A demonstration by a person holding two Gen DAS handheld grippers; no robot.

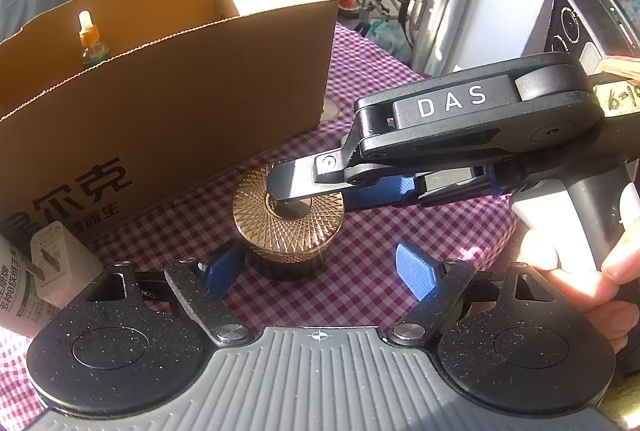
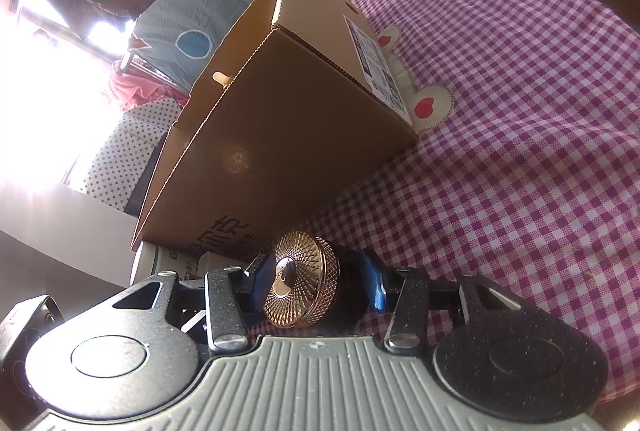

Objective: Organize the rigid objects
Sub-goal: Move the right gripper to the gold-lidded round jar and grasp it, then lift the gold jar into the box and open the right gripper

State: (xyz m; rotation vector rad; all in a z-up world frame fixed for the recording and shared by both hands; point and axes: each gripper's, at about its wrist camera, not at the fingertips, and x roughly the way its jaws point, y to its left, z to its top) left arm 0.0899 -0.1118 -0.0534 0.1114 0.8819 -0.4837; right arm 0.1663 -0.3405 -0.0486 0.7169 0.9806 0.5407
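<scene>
Sunlit clutter fills the background, with wheelchairs parked behind a surface (image 1: 360, 71) draped in purple-and-white gingham cloth. At the far left of the left wrist view a green-labelled bottle (image 1: 16, 291) and a white plug adapter (image 1: 60, 263) lie against the foot of an open cardboard box (image 1: 180, 91), and a dropper bottle (image 1: 90, 43) stands inside it. Just right of the box's front face a round gold-lidded jar (image 1: 288, 223) sits on the cloth. The left gripper (image 1: 320, 271) hovers close before it, jaws well apart and holding nothing. From the right, the right gripper (image 1: 316, 187) reaches in sideways, held by a hand (image 1: 580, 271); 1 finger lies over the lid's top. In the right wrist view the right gripper (image 2: 308, 287) has its jaws clamped on the jar (image 2: 302, 279), a blue pad on each side. The step in hand looks like picking up the jar for the box (image 2: 280, 111). The next move probably calls for a lift high enough to clear the box's rim, then a carry over the opening and a release clear of the dropper bottle. The smooth, rounded lid could slip if the hold is light.
</scene>
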